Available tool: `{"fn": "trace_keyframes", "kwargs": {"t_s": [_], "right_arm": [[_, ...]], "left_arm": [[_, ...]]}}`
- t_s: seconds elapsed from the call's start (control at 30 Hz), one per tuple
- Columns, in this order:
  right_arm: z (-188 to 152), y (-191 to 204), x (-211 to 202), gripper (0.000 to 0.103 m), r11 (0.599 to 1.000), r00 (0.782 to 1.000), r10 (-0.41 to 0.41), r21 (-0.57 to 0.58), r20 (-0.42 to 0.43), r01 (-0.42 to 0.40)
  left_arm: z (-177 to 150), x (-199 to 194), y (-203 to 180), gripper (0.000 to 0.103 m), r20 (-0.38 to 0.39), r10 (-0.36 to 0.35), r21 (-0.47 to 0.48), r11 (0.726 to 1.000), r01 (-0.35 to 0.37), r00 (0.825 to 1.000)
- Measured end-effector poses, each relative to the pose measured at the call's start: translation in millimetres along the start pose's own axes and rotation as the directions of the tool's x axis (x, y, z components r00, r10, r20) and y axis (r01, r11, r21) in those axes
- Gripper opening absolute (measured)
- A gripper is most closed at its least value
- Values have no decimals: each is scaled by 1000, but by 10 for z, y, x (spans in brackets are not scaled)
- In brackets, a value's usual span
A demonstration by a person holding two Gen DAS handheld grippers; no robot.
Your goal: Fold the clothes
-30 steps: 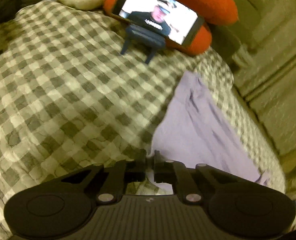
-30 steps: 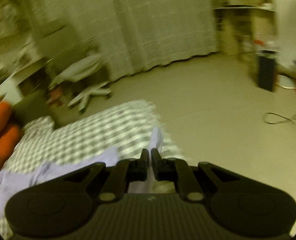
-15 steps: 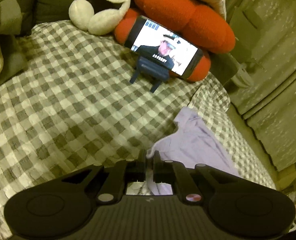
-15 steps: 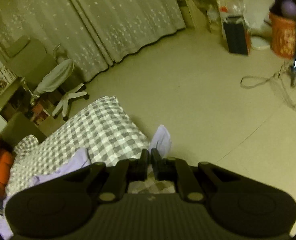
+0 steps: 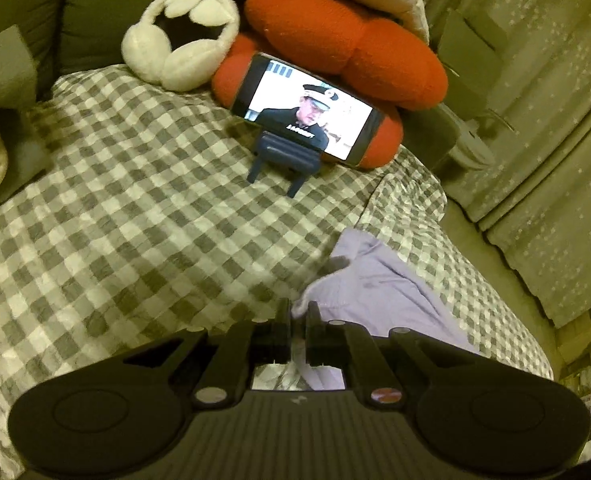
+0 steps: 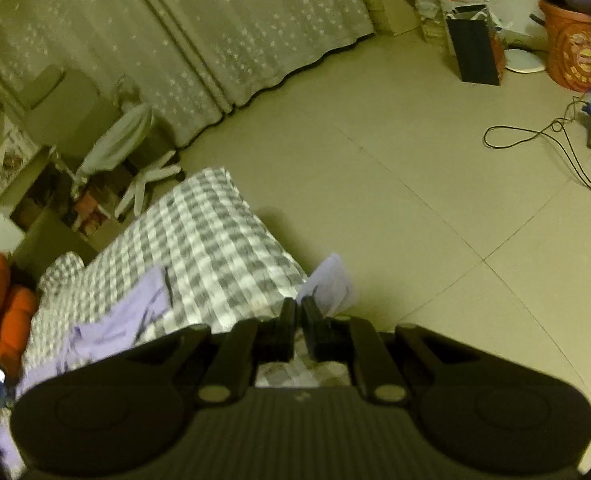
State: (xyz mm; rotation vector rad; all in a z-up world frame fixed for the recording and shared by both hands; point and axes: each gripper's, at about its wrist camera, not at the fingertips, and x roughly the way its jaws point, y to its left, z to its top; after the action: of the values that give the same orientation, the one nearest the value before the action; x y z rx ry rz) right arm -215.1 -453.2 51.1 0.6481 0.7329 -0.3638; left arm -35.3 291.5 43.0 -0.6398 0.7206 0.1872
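Both my tools pinched tight on garment (image 5: 379, 292) edges, left tool (image 5: 297, 312) and right tool (image 6: 298, 312), cloth raised off bed (image 5: 135, 208); mid-fold, next lay it flat.

**Lilac on Grey Check**

A pale lilac garment (image 5: 379, 288) lies on a grey-and-white checked bedspread (image 5: 135, 216). Behind sit an orange-red cushion (image 5: 347, 40) and cream plush earmuffs (image 5: 179, 40). Both claws are black. Curtains (image 6: 215, 32) carry small white stars.

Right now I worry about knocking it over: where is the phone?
In the left wrist view the phone stands on a small stand at the far end of the checkered bedspread, leaning on the orange cushion.
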Motion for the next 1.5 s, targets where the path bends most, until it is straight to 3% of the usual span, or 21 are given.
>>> {"fn": "trace_keyframes", "kwargs": {"t_s": [0.17,0.27,0.33,0.37,0.47,0.53,0.6,0.63,0.67,0.7,0.8,0.87,0.97,1.17,1.23,1.27,1.37,1.5], "right_arm": [[228,216,-181,6,996,993,80,-43,81,-77],[177,219,-514,5,984,965,174,-72,195,-163],[34,102,-607,5,982,956,175,-114,235,-151],[-28,2,-554,5,985,966,152,-112,207,-131],[-284,-367,-82,5,999,1000,11,-46,18,-10],[-404,-460,72,5,999,1000,10,-41,-18,-11],[-521,-547,220,14,999,999,12,-37,-51,-14],[-528,-530,260,21,999,998,38,-33,-54,-39],[-509,-464,290,39,997,997,58,-44,-55,-60],[-488,-395,320,47,995,995,78,-56,-56,-81],[-313,-190,427,48,989,988,140,-35,-60,-142],[-167,-132,555,48,985,981,172,-13,-87,-173],[-47,129,776,47,988,985,121,-85,-124,-132],[-2,441,1056,31,978,967,109,-151,-229,-146],[21,457,1041,19,982,976,89,-147,-198,-120],[33,464,1032,6,984,980,79,-145,-182,-106],[36,482,783,6,981,993,101,-158,-55,-108],[-238,274,368,6,980,991,120,-166,50,-110]], "left_arm": [[76,-169,-35,5,27,-49,-11,999,49,998],[31,-241,30,5,37,-41,1,999,41,998],[-24,-179,94,5,16,-24,4,1000,24,1000],[-53,-136,126,5,2,-16,5,1000,16,1000],[-140,-22,206,5,-33,0,9,1000,0,999],[-171,6,209,5,-34,-9,15,1000,10,999],[-185,23,213,5,-32,-1,11,1000,2,999],[-192,31,215,5,-31,3,8,1000,-3,1000],[-198,39,217,5,-30,7,5,1000,-7,1000],[-201,43,218,5,-28,10,3,1000,-10,1000],[-206,43,215,5,-25,16,3,1000,-15,1000],[-209,44,214,5,-22,19,2,1000,-19,1000],[-198,34,193,5,-17,26,14,1000,-26,1000],[-152,28,192,5,-5,31,12,999,-31,1000],[-147,32,190,5,-5,30,13,999,-30,1000],[-145,31,190,5,-6,28,12,1000,-28,1000],[-132,-5,207,5,-4,5,-1,1000,-5,1000],[-155,-47,239,5,-4,-13,1,1000,13,1000]]}}
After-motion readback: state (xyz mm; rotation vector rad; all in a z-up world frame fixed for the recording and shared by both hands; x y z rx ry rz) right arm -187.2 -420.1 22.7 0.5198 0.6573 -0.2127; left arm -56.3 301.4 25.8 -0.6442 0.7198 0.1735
